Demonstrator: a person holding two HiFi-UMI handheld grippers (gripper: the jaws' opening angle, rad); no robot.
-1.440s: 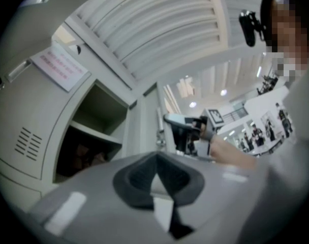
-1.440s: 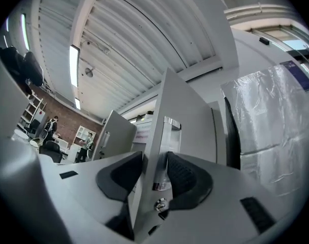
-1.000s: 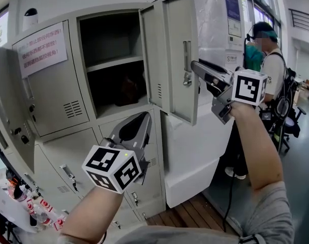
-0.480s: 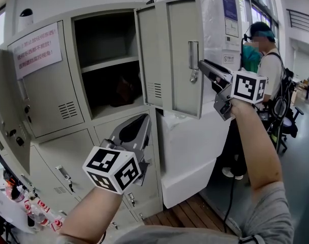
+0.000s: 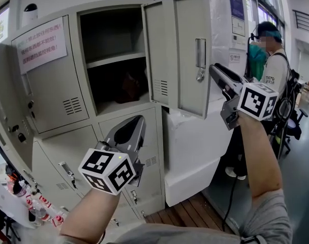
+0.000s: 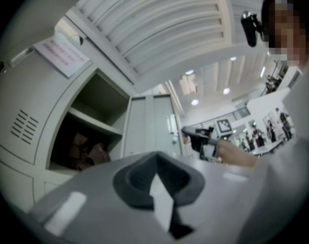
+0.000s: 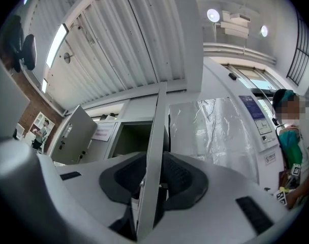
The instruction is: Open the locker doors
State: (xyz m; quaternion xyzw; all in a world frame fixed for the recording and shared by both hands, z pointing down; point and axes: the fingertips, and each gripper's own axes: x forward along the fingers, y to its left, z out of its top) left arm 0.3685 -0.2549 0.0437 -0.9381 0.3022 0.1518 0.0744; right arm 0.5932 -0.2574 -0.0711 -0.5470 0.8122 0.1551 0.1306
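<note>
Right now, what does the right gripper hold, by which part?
The right gripper holds the locker door by its free edge; its jaws just opened slightly.

**Three Cameras, One Door**

The head view faces the open locker door (image 5: 180, 55) from a short way back. The right gripper view sits right at that door's edge, looking up along it. The left gripper view looks up from lower left, farther off. All three share the door.
</note>
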